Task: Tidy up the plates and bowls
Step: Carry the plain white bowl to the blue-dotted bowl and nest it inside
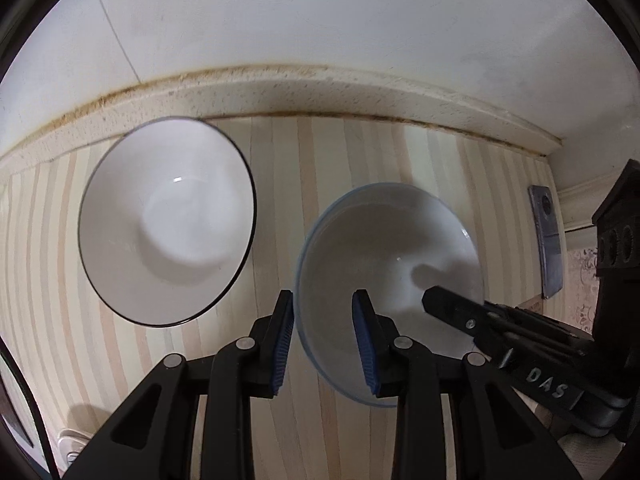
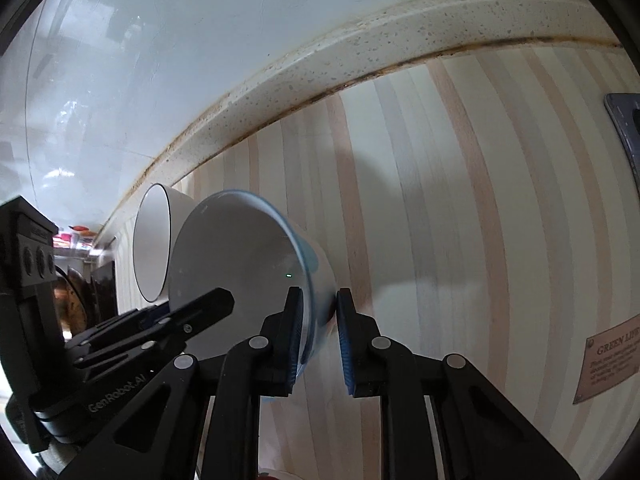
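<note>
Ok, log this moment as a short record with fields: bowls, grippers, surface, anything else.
bowls: two, both empty; blue-rimmed bowl to the right of the black-rimmed bowl
left gripper: fingers straddle the near-left rim of the blue-rimmed bowl, not closed on it
right gripper: fingers straddle the opposite rim of the same bowl, one inside and one outside
surface: striped mat against a speckled ledge
other: grey phone-like object at the mat's right edge
</note>
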A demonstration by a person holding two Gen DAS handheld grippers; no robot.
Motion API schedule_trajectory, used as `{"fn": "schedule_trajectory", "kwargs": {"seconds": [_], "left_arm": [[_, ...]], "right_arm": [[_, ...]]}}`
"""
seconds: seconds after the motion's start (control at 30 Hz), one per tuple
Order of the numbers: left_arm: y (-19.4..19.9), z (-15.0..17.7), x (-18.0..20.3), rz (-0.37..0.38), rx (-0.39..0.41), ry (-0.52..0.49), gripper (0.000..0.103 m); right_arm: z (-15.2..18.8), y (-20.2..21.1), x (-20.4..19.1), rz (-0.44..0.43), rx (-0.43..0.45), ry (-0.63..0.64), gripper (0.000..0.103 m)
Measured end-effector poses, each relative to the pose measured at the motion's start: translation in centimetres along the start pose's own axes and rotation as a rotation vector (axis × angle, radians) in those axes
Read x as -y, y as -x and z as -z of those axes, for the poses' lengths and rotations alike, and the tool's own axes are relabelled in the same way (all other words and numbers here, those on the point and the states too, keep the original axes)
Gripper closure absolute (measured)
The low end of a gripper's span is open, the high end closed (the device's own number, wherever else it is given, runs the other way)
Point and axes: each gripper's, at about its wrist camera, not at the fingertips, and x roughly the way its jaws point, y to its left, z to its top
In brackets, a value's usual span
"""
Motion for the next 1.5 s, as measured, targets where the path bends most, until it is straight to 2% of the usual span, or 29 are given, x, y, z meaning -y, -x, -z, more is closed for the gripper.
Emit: {"fn": "schedule_trajectory", "kwargs": {"seconds": [0.3,0.5,0.67,0.8,0.9,1.13,1.5], "left_arm": [[4.8,2.1,0.2,0.044,0.057,-0.033,0.076],[8.8,6.1,0.6,0.080,0.091,-0.055,0.076],[10.7,10.7,0.1,0.098,0.087,-0.053,0.076],[10.7,13.8,0.0,0.107,0.068,-0.054,0.076],[10.1,16.0,0.5,0.077,0.050,-0.084,0.076],[8.3,18.6,0.7,0.034,0.010,-0.127,0.076],[5.8,19.9,1.0,-0.028,-0.015,-0.160,0.076]], "right_arm": [[2.6,1.9,-1.5,0.012,0.019,0.008,0.084],[6.2,5.4,-3.2,0.011,0.055,0.023,0.084],[10.8,8.3,-4.5,0.014,0.074,0.029,0.084],[14.7,9.6,-5.0,0.024,0.069,0.034,0.084],[18.3,9.6,-5.1,0.029,0.046,0.025,0.084],[24.3,8.0,-4.0,0.059,-0.006,0.007,0.084],[25.6,5.2,-3.4,0.076,-0.024,-0.036,0.084]]}}
